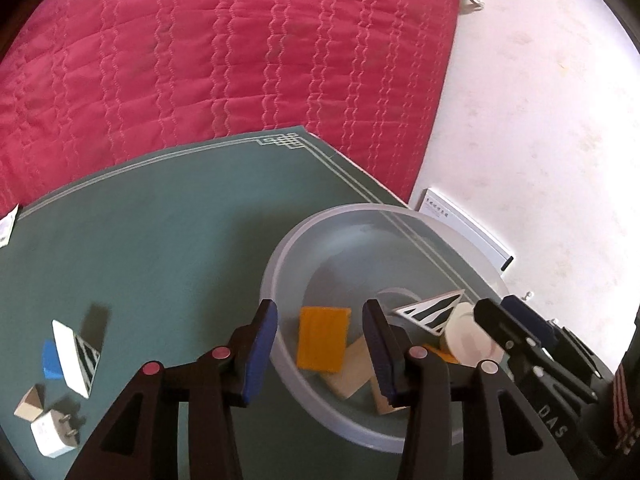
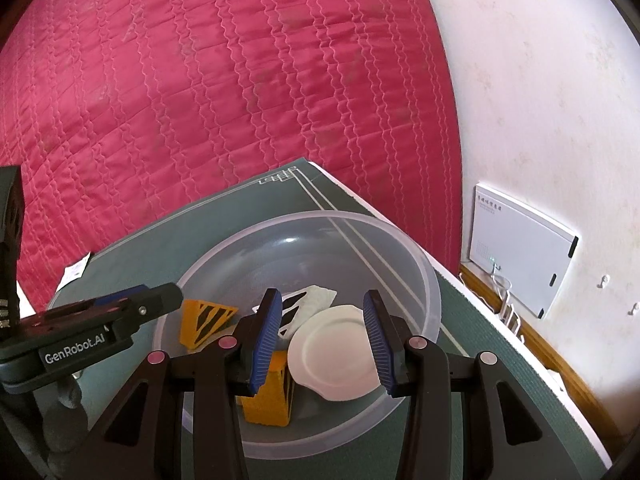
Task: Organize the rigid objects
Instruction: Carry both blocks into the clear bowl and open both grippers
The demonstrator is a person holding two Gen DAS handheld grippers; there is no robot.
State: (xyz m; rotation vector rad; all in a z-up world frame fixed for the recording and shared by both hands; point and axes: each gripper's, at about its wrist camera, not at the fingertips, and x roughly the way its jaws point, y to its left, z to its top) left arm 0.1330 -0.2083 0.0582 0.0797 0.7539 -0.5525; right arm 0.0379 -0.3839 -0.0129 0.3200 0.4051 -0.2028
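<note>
A clear plastic bowl (image 1: pixel 276 264) stands on the green mat (image 1: pixel 160 240). My left gripper (image 1: pixel 320 352) is open at the bowl's near rim. An orange block (image 1: pixel 322 338) shows in the gap, touching neither blue pad. Wooden blocks (image 1: pixel 348 372), a striped white wedge (image 1: pixel 432 308) and a white disc (image 1: pixel 464 332) lie inside. My right gripper (image 2: pixel 322 340) hangs open over the bowl (image 2: pixel 420 264). The white disc (image 2: pixel 336 352) lies below it, and a gap shows at the left pad. A striped orange wedge (image 2: pixel 204 320) and an orange block (image 2: pixel 268 400) are also in the bowl.
On the mat to the left lie a striped white block (image 1: pixel 76 354), a blue piece (image 1: pixel 50 362), a small tan block (image 1: pixel 30 402) and a white plug adapter (image 1: pixel 54 432). A pink quilt (image 1: pixel 200 60) spreads behind. A white box (image 2: pixel 524 248) leans on the wall.
</note>
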